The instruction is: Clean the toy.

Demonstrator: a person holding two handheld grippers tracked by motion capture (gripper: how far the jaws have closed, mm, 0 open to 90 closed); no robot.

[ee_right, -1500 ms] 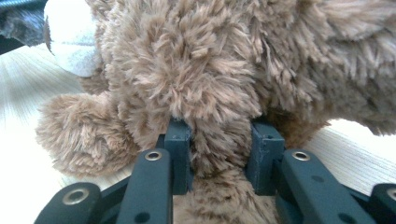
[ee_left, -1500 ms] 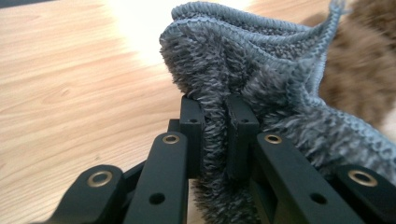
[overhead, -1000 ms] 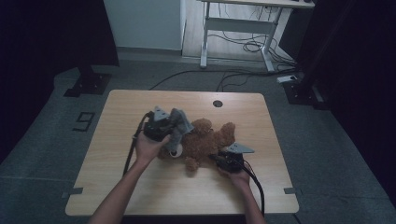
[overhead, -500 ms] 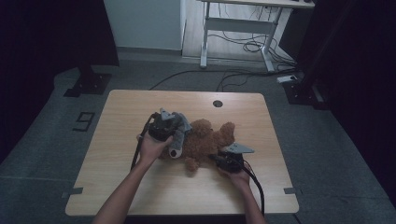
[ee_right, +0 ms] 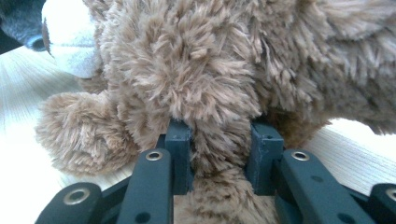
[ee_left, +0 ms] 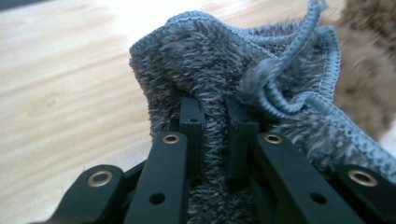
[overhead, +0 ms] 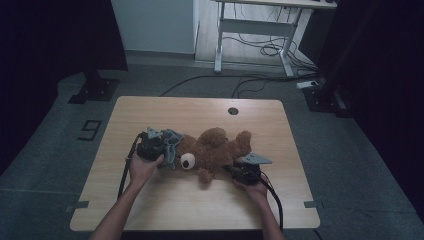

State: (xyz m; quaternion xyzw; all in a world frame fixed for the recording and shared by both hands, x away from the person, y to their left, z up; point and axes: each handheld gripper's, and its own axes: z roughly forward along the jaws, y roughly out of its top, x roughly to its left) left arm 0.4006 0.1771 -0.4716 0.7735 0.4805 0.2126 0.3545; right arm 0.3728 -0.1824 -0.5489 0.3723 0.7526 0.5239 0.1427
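Brown plush teddy bear (overhead: 217,150) lies on the wooden bench (overhead: 150,205), its limb clamped by the right gripper (overhead: 239,172), while the left gripper (overhead: 159,150) pinches the grey fleece cloth (ee_left: 224,70) at its left.

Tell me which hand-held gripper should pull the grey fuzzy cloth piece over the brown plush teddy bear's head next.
Left. The left hand-held gripper is already shut on the grey fuzzy cloth piece, right beside the brown plush teddy bear's head. The right hand-held gripper is clamped on the bear's body, likely steadying it.

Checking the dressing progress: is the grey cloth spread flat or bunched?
Bunched: the cloth puckers between the left gripper jaws beside the bear.
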